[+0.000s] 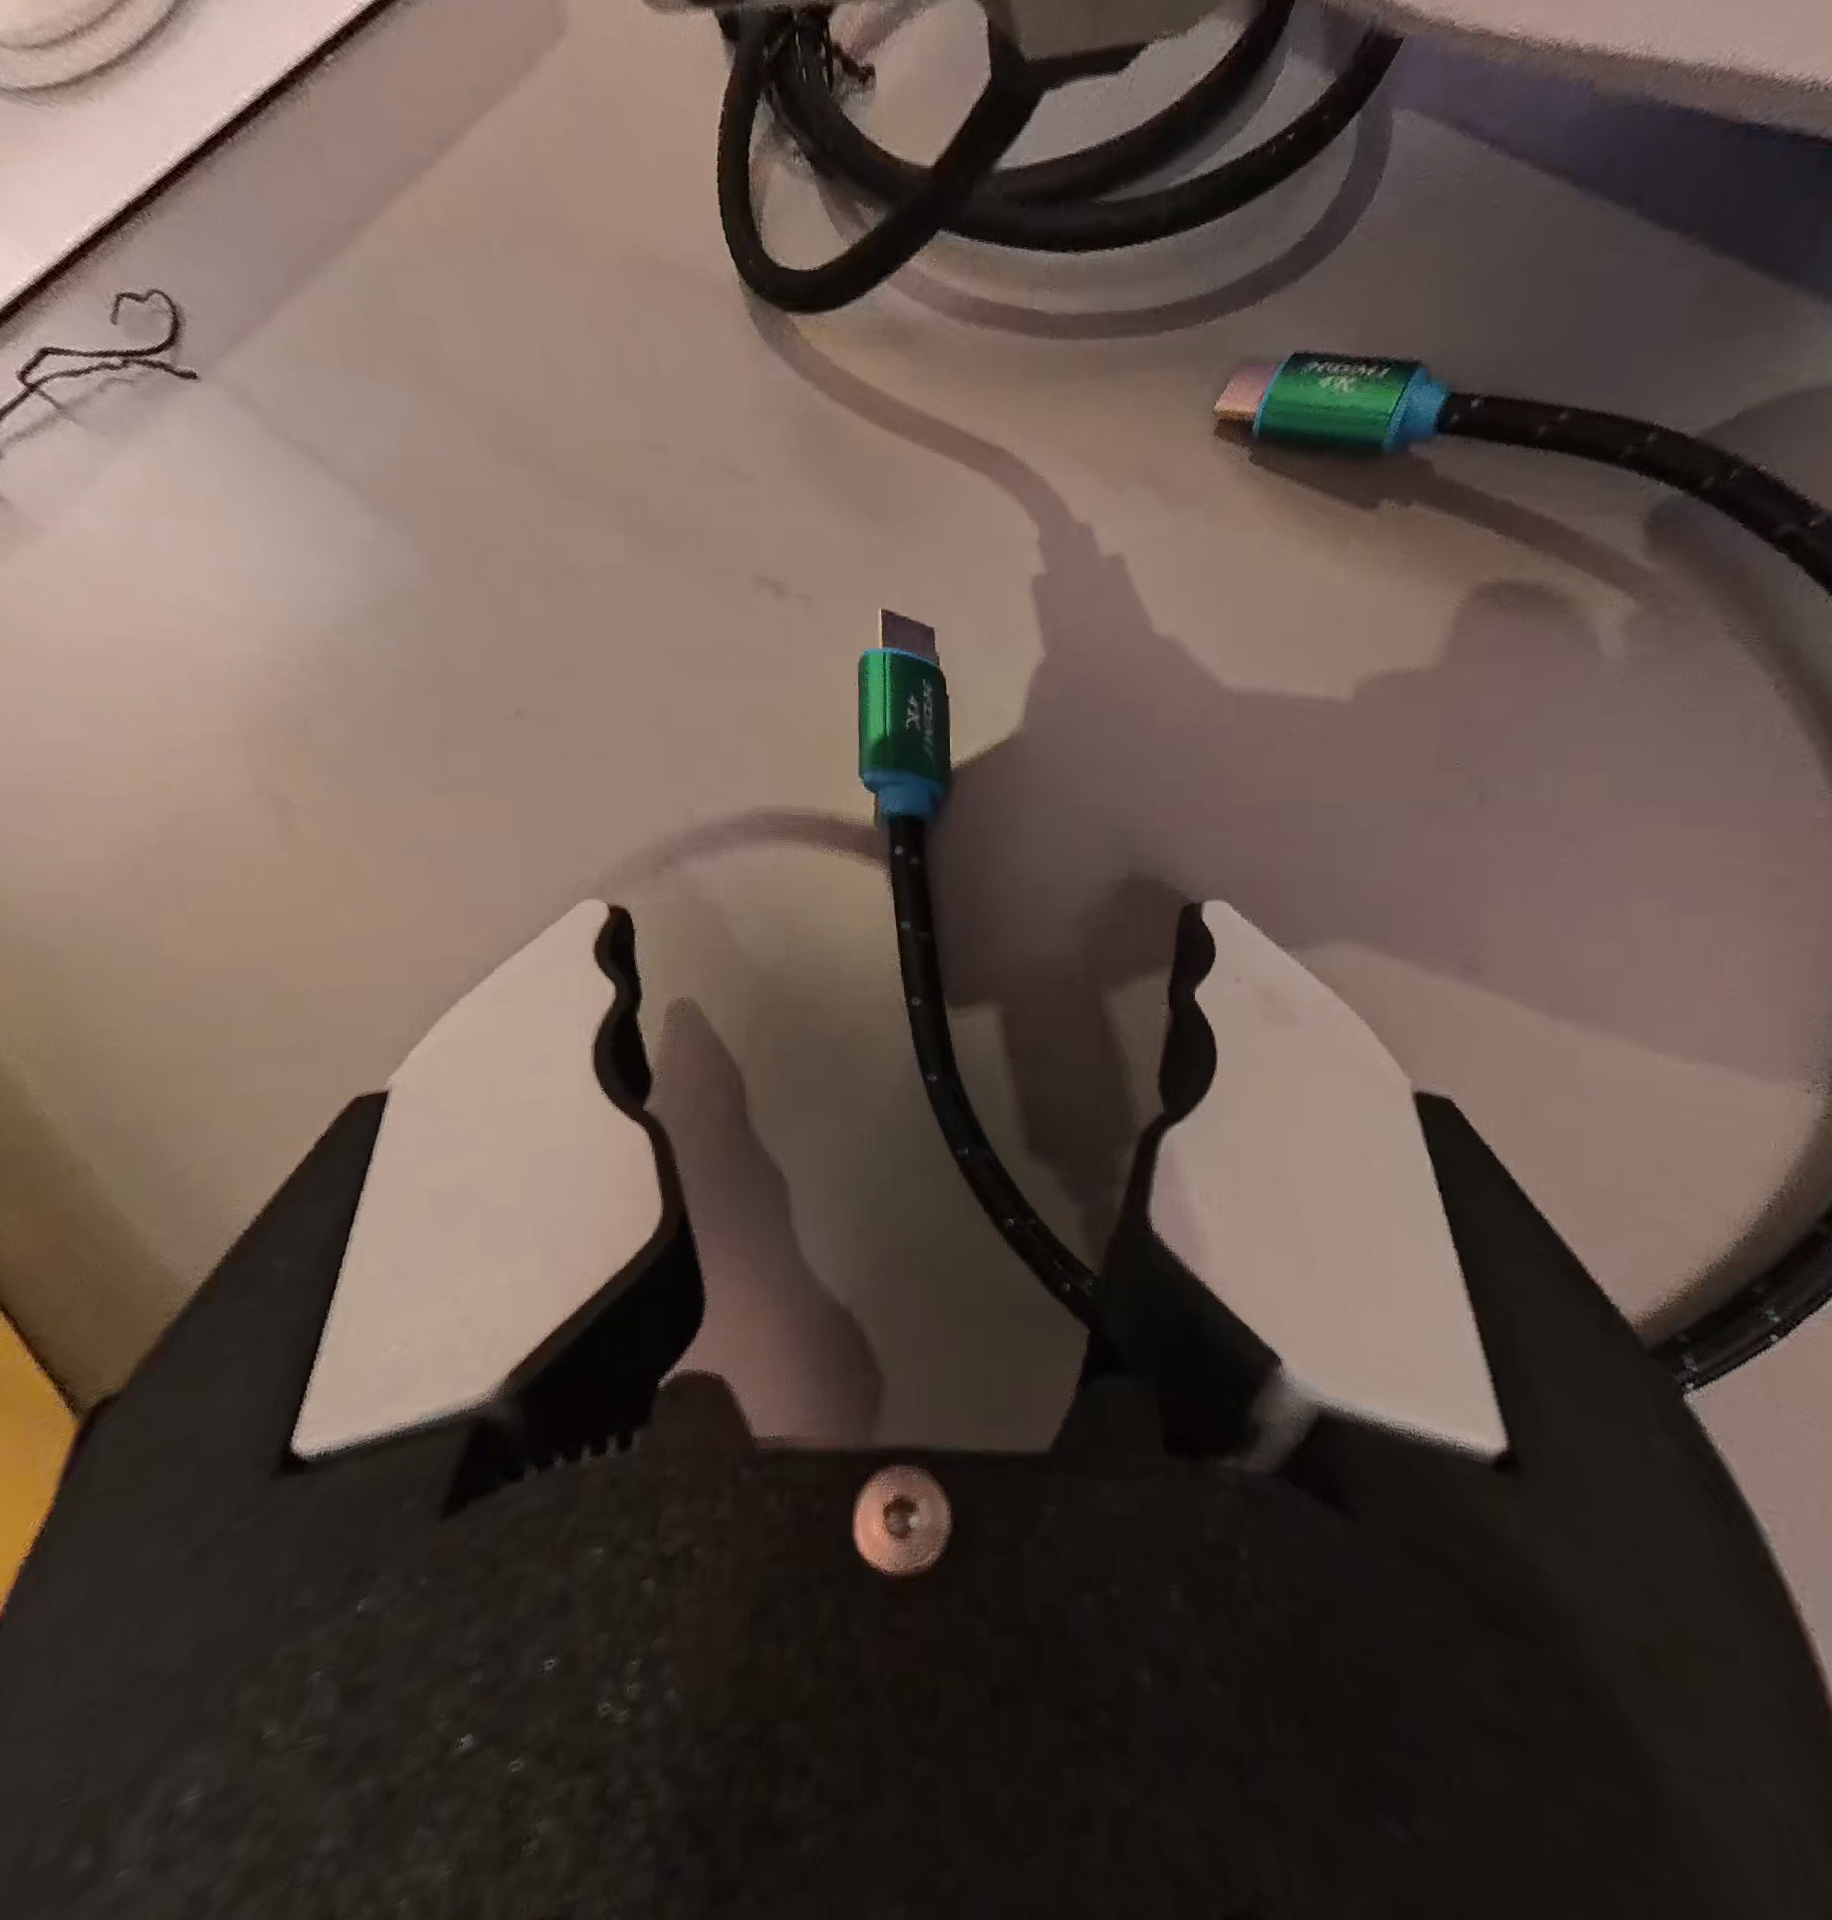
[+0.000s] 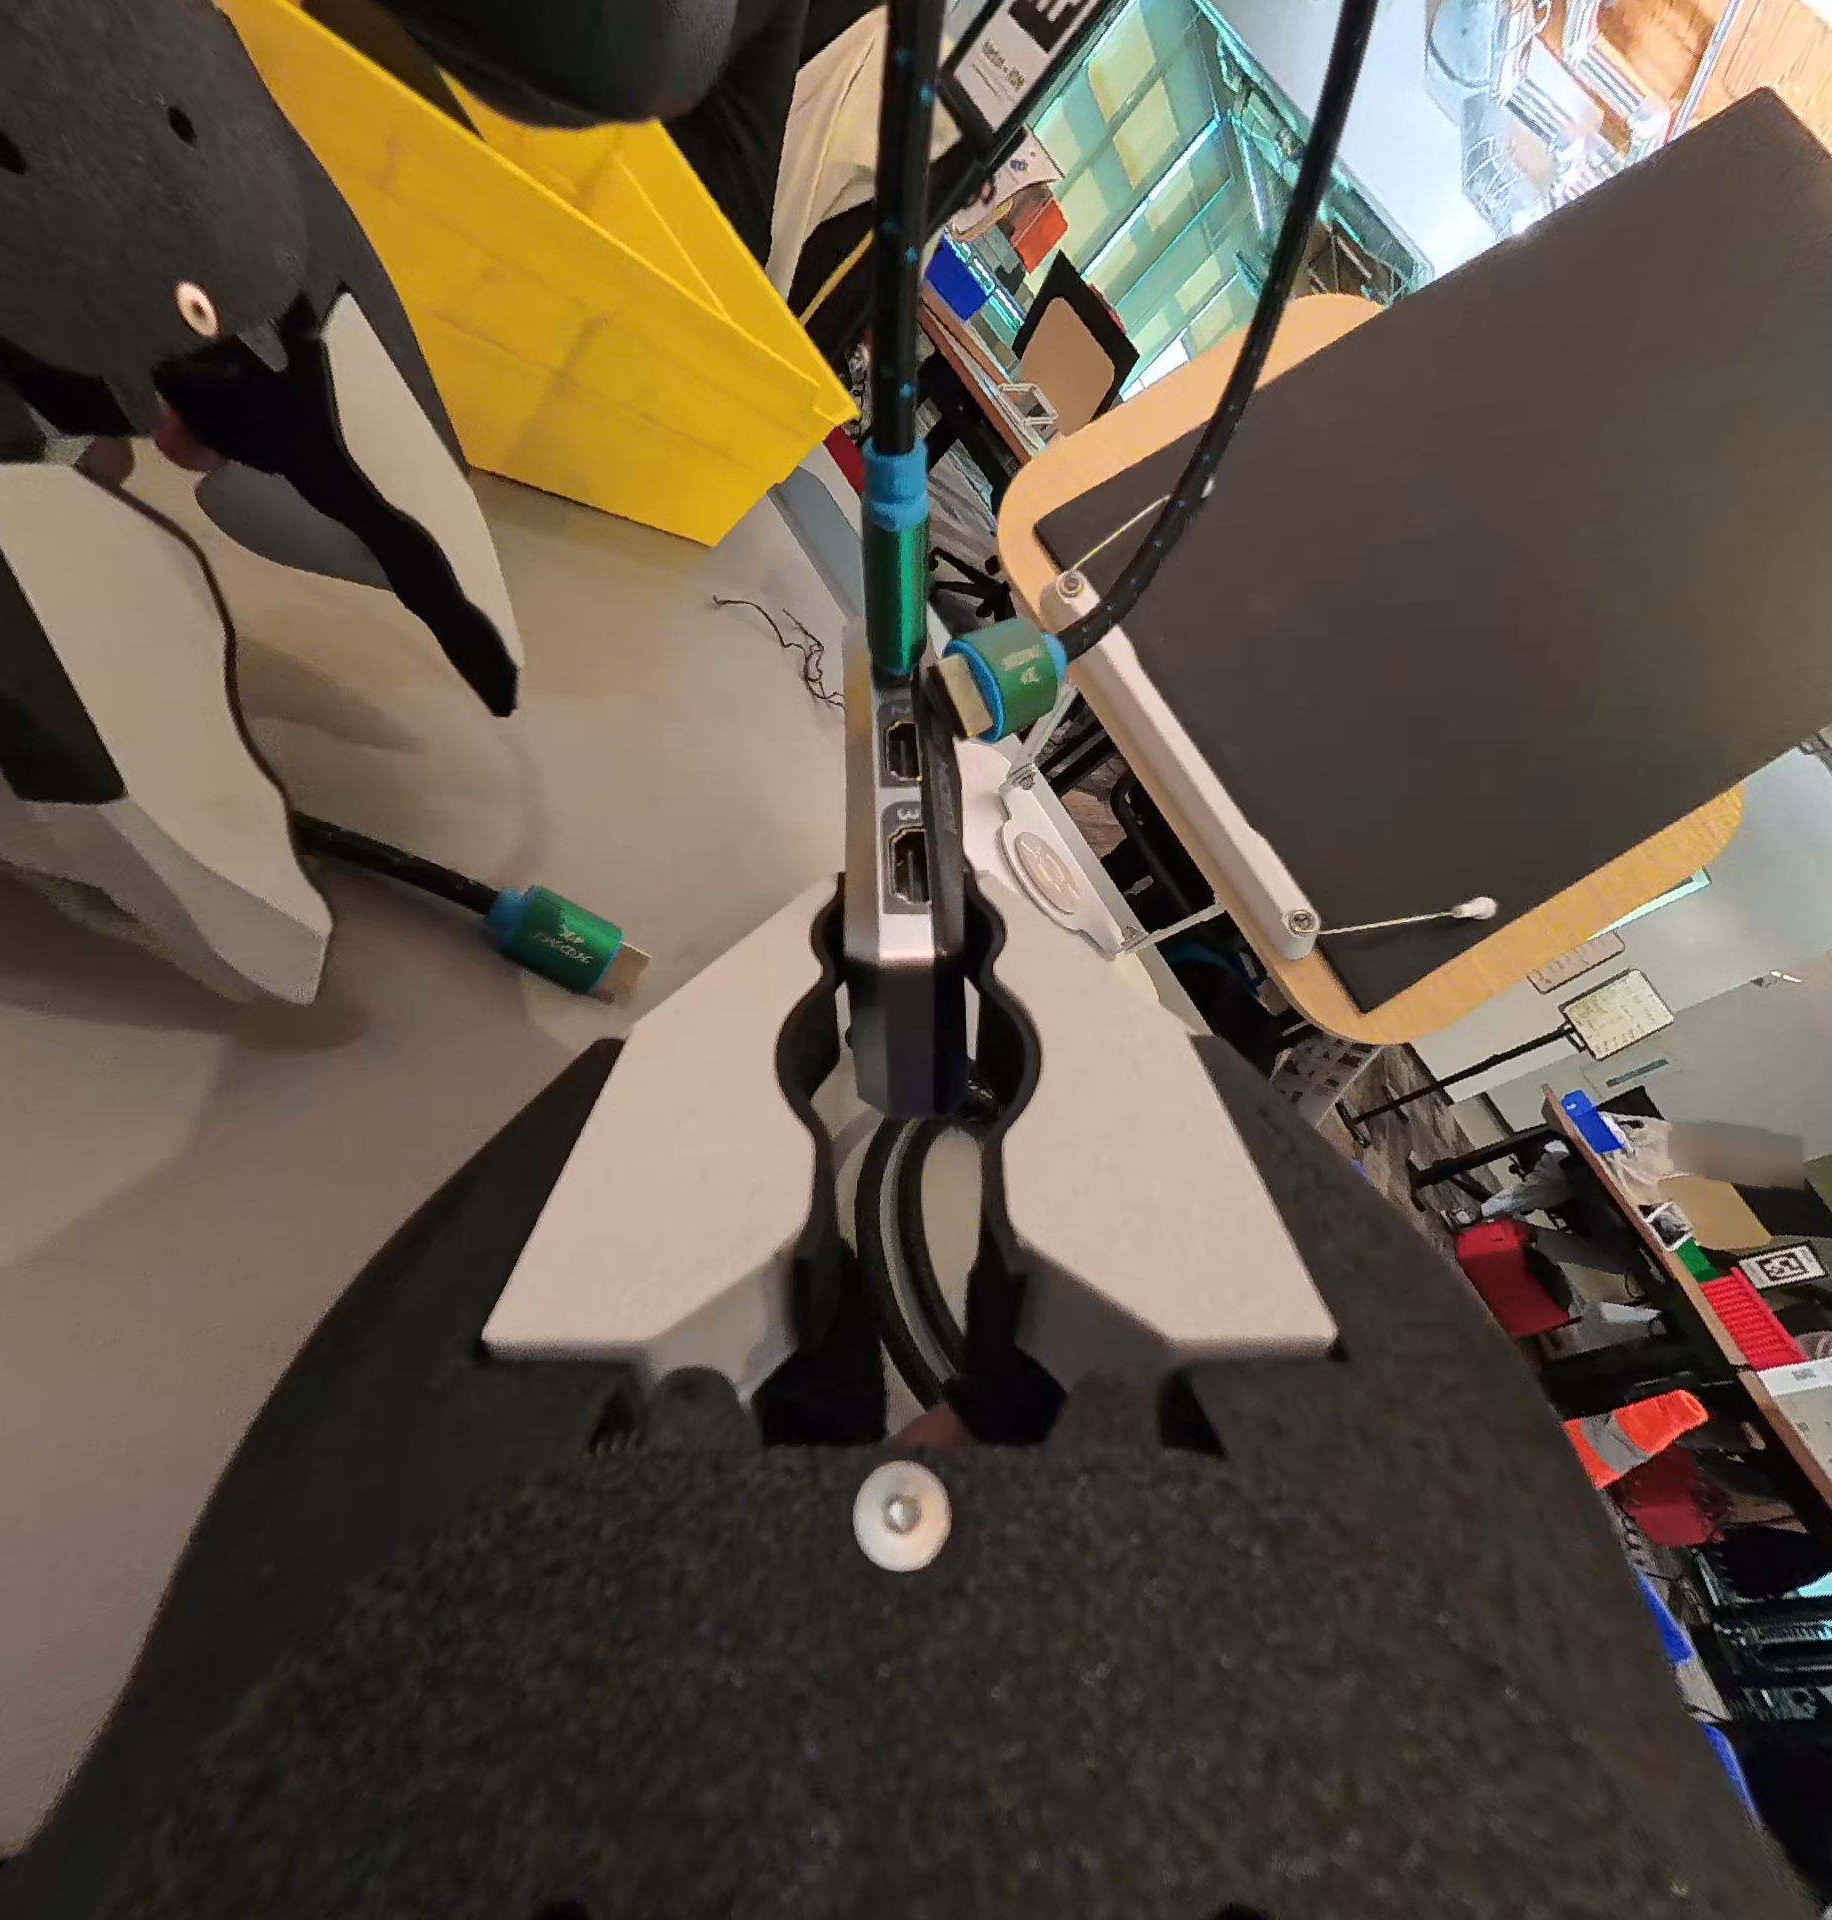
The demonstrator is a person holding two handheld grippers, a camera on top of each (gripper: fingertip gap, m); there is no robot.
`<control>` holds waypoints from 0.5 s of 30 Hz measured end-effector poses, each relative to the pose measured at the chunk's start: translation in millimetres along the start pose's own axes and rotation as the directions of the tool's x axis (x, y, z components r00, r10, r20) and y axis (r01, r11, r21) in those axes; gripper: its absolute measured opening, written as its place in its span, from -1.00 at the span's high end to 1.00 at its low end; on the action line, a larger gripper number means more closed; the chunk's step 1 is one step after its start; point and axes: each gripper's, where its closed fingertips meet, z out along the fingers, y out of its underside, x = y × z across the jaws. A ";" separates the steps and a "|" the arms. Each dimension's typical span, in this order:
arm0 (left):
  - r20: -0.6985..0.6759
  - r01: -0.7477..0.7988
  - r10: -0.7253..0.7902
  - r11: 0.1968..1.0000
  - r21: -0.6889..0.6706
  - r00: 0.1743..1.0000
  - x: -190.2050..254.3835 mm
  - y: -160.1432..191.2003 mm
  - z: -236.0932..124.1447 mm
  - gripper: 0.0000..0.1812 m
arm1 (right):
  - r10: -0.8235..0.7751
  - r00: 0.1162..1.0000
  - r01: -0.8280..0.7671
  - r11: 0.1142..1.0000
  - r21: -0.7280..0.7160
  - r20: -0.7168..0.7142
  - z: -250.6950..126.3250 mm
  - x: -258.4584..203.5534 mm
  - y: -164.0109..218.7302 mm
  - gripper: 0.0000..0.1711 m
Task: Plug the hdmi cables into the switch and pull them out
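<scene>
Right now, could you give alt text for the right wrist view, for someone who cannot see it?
The right claw grips a slim silver switch held up off the table, one green plug seated in its far port and two ports below it empty. A second plug dangles beside it; a third lies on the table under the left claw.

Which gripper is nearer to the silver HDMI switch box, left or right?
Right. The right gripper is shut on the silver HDMI switch box, holding it up. The left gripper is open, over a green HDMI plug on the table.
</scene>
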 end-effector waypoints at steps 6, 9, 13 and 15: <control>-0.053 -0.076 0.080 0.995 0.061 0.995 14.8 -8.3 -6.4 0.52 | 0.002 1.000 -0.002 1.000 0.004 0.006 1.1 -0.9 1.9 0.78; -0.084 -0.064 0.067 0.997 0.035 0.994 19.2 -5.0 0.0 0.92 | -0.001 1.000 0.001 1.000 0.006 0.007 0.7 -0.3 1.7 0.78; -0.075 -0.032 0.031 0.999 -0.007 0.997 13.6 4.8 10.1 0.93 | -0.007 1.000 0.006 1.000 0.005 0.006 -0.4 1.4 2.4 0.78; -0.054 -0.040 0.042 0.999 0.032 0.998 11.9 -0.9 5.6 0.74 | -0.004 1.000 0.004 1.000 0.009 0.002 -1.5 3.4 1.3 0.78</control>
